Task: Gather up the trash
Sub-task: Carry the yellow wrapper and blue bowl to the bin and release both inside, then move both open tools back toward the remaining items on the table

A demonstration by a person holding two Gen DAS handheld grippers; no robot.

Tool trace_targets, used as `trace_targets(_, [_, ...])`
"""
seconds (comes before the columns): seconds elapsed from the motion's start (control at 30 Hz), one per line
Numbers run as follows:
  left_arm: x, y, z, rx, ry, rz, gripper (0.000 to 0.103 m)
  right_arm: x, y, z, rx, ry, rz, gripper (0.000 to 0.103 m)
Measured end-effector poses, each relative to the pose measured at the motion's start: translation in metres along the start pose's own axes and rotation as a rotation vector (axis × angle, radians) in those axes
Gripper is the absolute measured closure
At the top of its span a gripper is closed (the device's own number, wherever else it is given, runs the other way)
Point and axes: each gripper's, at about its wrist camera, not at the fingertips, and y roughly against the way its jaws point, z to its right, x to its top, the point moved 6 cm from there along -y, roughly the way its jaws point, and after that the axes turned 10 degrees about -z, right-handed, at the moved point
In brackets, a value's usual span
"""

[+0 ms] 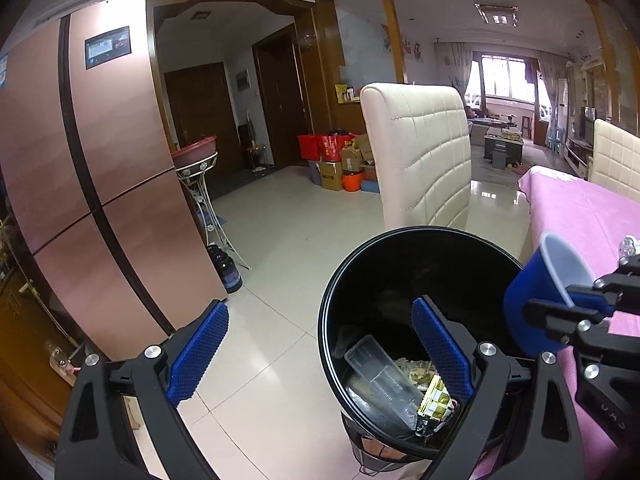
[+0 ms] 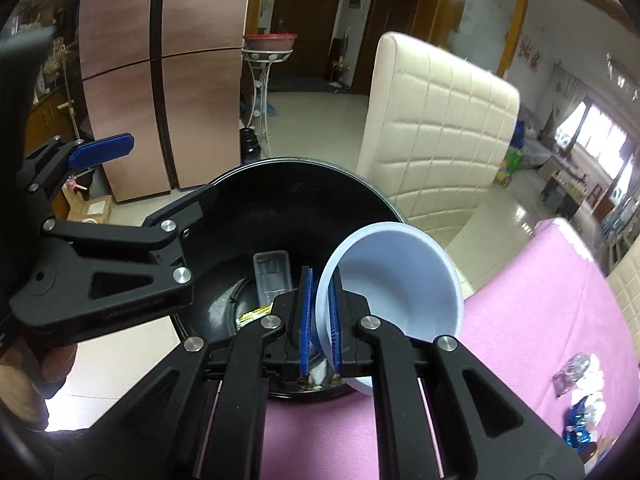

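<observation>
Two grippers hover at the bin (image 2: 224, 216): right gripper (image 2: 320, 316) pinches a cup (image 2: 396, 276) rim; left gripper (image 1: 320, 348) is spread, empty.

Home dining area: fridge (image 1: 100, 168), padded chair (image 1: 420, 156), pink-clothed table (image 1: 580, 208).

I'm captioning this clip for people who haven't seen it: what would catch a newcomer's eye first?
First, the blue cup with its white inside, its wall pinched in the right tongs beside the black trash bin. Next, the left tongs, wide open over the bin, where a clear plastic tray and wrappers lie. Behind stands a cream quilted chair.
</observation>
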Motion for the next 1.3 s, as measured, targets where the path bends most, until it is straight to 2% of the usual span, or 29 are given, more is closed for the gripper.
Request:
trace_targets(0.17, [0.001, 0.002, 0.007, -0.007, -0.021, 0.008, 0.012, -0.004, -0.012, 0.001, 0.012, -0.006, -0.039, 0.089])
trace_targets(0.27, [0.001, 0.003, 0.006, -0.013, -0.021, 0.010, 0.012, -0.007, -0.015, 0.000, 0.026, -0.012, -0.043, 0.084])
trace_targets(0.3, [0.001, 0.003, 0.006, -0.015, -0.018, 0.009, 0.012, -0.008, -0.014, 0.001, 0.028, -0.014, -0.037, 0.075])
trace_targets(0.33, [0.002, 0.003, 0.005, -0.020, -0.014, 0.007, 0.012, -0.008, -0.012, 0.002, 0.021, -0.017, -0.029, 0.051])
trace_targets(0.4, [0.001, 0.003, 0.004, -0.030, -0.008, 0.002, 0.012, -0.008, -0.004, 0.006, -0.019, -0.028, 0.025, 0.019])
trace_targets(0.6, [0.004, 0.005, 0.005, -0.042, 0.001, 0.001, 0.012, -0.011, 0.007, 0.013, -0.057, -0.036, 0.047, 0.021])
trace_targets(0.8, [0.002, 0.006, 0.024, -0.088, -0.033, -0.005, 0.012, -0.031, 0.017, 0.028, -0.126, -0.061, 0.039, 0.022])
trace_targets(0.93, [0.003, 0.011, 0.051, -0.136, -0.076, -0.005, 0.012, -0.051, 0.026, 0.047, -0.185, -0.093, 0.017, 0.026])
trace_targets(1.03, [0.002, 0.015, 0.080, -0.200, -0.118, -0.014, 0.012, -0.072, 0.037, 0.067, -0.214, -0.144, 0.000, 0.026])
trace_targets(1.3, [-0.003, 0.043, 0.174, -0.367, -0.257, -0.020, 0.012, -0.139, 0.074, 0.133, -0.353, -0.320, -0.030, 0.026])
